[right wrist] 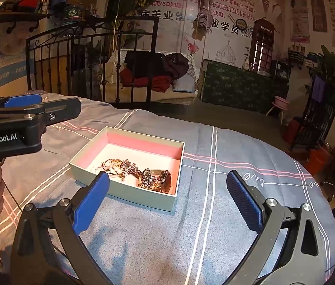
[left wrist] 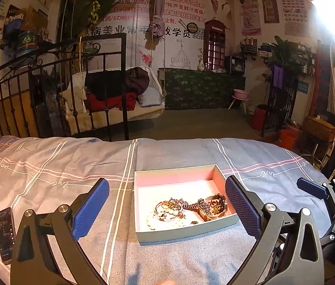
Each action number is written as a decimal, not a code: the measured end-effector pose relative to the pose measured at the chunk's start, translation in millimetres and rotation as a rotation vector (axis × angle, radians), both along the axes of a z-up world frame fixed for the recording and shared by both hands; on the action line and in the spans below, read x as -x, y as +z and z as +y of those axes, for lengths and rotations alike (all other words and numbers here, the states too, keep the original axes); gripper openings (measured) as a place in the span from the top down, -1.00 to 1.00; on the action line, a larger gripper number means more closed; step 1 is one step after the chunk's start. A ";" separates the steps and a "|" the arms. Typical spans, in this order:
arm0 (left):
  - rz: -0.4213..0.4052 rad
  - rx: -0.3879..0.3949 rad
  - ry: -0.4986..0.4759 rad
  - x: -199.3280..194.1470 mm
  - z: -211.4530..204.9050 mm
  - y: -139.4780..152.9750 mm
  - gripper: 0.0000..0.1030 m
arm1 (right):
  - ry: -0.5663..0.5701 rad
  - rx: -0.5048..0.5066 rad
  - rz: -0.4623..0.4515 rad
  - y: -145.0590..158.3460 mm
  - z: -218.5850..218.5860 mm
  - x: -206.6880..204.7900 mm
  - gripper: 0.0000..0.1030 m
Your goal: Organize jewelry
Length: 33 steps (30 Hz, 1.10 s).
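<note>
Surface: grey-blue bedspread (right wrist: 214, 213) with white and pink check lines, filling the lower half of both views; beyond it an iron bed frame (left wrist: 55, 90), a hanging swing seat piled with clothes and a wall of posters.

Box: shallow open box (left wrist: 141, 182), pale outside and pink inside, lying flat on the bedspread — lower centre of the left wrist view, centre-left of the right wrist view.

Jewelry: all of it that shows sits inside the box, heaped toward the near side — a dark beaded chain (left wrist: 188, 204), gold rings or bangles (left wrist: 165, 207), pale pearl beads (left wrist: 153, 222) and a dark-faced watch (right wrist: 166, 180). The pieces overlap and touch; nothing is sorted apart.

Left gripper (left wrist: 167, 204): released, jaws spread wide and empty, framing the box without touching it.

Right gripper (right wrist: 167, 201): also released and empty, jaws wide, low over bare bedspread just beside the box's near right corner.

Other things: a dark phone (left wrist: 6, 232) lies at the lower left of the left wrist view; a person in a red top stands at the far right edge.

Progress: judging by this, gathering is done — no loose piece shows on the bedspread. What may be left is untangling the heap or closing the box; no lid is visible.
</note>
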State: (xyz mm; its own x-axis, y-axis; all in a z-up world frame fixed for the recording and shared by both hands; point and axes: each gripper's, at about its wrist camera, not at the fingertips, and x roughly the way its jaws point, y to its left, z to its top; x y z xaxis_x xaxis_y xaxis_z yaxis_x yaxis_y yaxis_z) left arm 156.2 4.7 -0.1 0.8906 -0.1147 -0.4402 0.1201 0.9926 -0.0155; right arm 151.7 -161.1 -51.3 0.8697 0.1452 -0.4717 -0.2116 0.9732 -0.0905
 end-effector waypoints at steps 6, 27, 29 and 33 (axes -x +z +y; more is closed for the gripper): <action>-0.008 -0.024 -0.004 2.3 -3.6 -0.4 -0.88 | 0.007 0.005 0.011 -3.0 3.0 0.7 -0.89; 0.004 -0.047 -0.015 3.2 -5.7 -5.7 -0.88 | 0.020 0.018 0.023 -7.7 4.9 3.8 -0.89; 0.009 -0.048 -0.015 2.4 -5.5 -6.8 -0.88 | 0.021 0.021 0.023 -7.7 5.6 4.4 -0.89; 0.020 -0.055 -0.011 -0.8 -4.7 -8.7 -0.88 | 0.026 0.025 0.027 -7.7 7.2 5.6 -0.89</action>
State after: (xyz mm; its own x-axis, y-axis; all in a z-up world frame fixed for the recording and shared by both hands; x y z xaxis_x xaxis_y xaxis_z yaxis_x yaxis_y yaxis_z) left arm 157.0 0.0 -8.8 0.8803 -0.0991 -0.4640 0.1310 0.9907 0.0369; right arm 146.2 -153.9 -58.9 0.8527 0.1560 -0.4985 -0.2397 0.9648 -0.1082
